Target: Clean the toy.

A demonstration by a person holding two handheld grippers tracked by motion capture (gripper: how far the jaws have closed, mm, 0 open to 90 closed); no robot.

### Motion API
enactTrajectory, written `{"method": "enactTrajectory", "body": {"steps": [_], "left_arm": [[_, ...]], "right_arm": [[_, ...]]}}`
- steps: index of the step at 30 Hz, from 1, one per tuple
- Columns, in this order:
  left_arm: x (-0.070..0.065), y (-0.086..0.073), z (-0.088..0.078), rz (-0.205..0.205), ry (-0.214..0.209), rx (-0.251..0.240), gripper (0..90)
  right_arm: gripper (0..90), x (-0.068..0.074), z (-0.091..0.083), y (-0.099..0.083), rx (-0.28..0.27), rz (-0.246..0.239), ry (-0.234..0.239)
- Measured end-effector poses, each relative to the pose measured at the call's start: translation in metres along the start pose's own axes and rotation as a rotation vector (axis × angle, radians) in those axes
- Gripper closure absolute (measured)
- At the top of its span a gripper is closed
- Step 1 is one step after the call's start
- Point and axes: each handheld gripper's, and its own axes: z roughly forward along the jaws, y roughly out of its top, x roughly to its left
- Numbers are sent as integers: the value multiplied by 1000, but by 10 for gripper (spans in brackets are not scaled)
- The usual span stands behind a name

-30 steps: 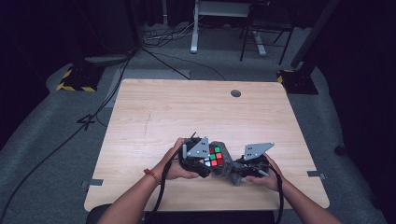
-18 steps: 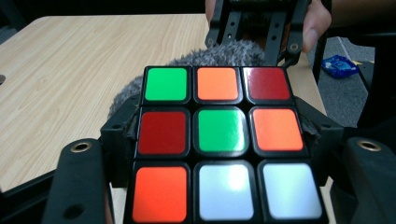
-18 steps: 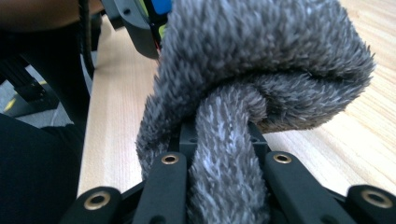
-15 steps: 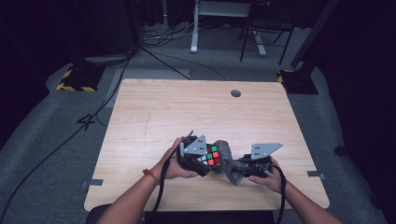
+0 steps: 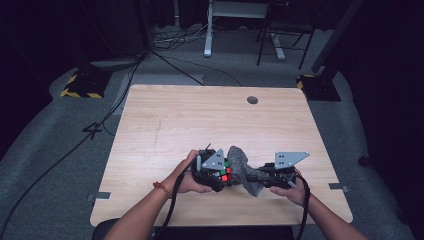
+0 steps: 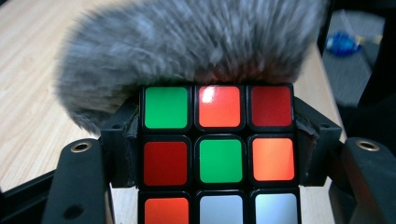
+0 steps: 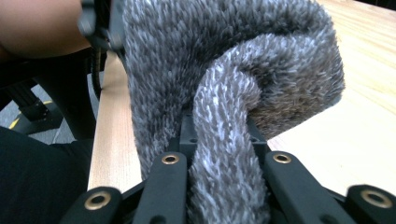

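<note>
Puzzle cube, scrambled: green, orange and red stickers on the visible face, white along the bottom row. It sits clamped between the fingers of the left gripper, which press on its two side faces; held just above the near part of the tabletop.

Fluffy grey cloth lies against the far face of the cube, touching it, draped over its upper edge in the left gripper view. The right gripper has its fingers closed on a bunched fold of that cloth.

Step in hand, as judged: wiping the cube with the cloth, one face at a time.

Next move likely calls for dragging the cloth across the face while the left grip stays firm, then turning the cube to present an unwiped side. Risk: cloth slipping from the pinch.
</note>
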Motion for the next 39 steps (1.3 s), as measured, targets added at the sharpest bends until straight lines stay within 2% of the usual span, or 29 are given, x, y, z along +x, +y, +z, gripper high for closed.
{"method": "enactTrajectory", "body": {"steps": [2, 4, 5, 7, 10, 13, 15, 17, 18, 20, 23, 27, 30, 32, 36, 38, 39], "left_arm": [[-2, 2, 6, 24, 5, 36, 332], [0, 1, 6, 12, -2, 22, 332], [1, 1, 4, 9, 8, 21, 332], [1, 2, 2, 17, 35, 22, 333], [0, 2, 0, 16, 41, 19, 334], [1, 3, -4, 8, 38, -10, 334], [1, 4, -8, 9, 37, -40, 334], [1, 6, -12, 7, 30, -66, 334], [1, 6, -14, 5, 34, -79, 334], [3, 6, -16, -9, 17, -110, 333], [5, 4, -18, -26, -6, -139, 331], [6, 3, -19, -30, 1, -132, 327], [6, 2, -15, -26, 9, -108, 323], [6, 2, -13, -25, 16, -87, 318], [2, 2, -4, 6, 37, -20, 329], [-1, 0, 2, 27, 61, 16, 327], [-1, 0, 3, 30, 51, 25, 328]], "right_arm": [[773, 5, 3, 3, 14, -31, -4], [773, 9, 6, 6, 27, -57, -23], [773, 8, 6, 7, 17, -47, -17], [774, 7, 6, 8, 24, -46, -36], [774, 4, 10, 5, 88, -50, -77], [774, -6, 12, -5, 129, 11, -76], [774, -11, 13, -12, 143, 45, -57], [774, -12, 15, -15, 152, 54, -50], [773, -12, 14, -15, 143, 53, -33], [773, -11, 12, -12, 83, 62, 26], [774, -8, 12, -11, 40, 65, 70], [774, -10, 7, -11, -1, 79, 79], [774, -9, 5, -9, -12, 73, 67], [775, -8, 4, -7, -14, 62, 61], [776, -3, 3, -1, -28, 40, 65], [776, 1, 5, 2, -4, 16, 50], [776, 3, 7, 3, 16, 0, 33]]}}
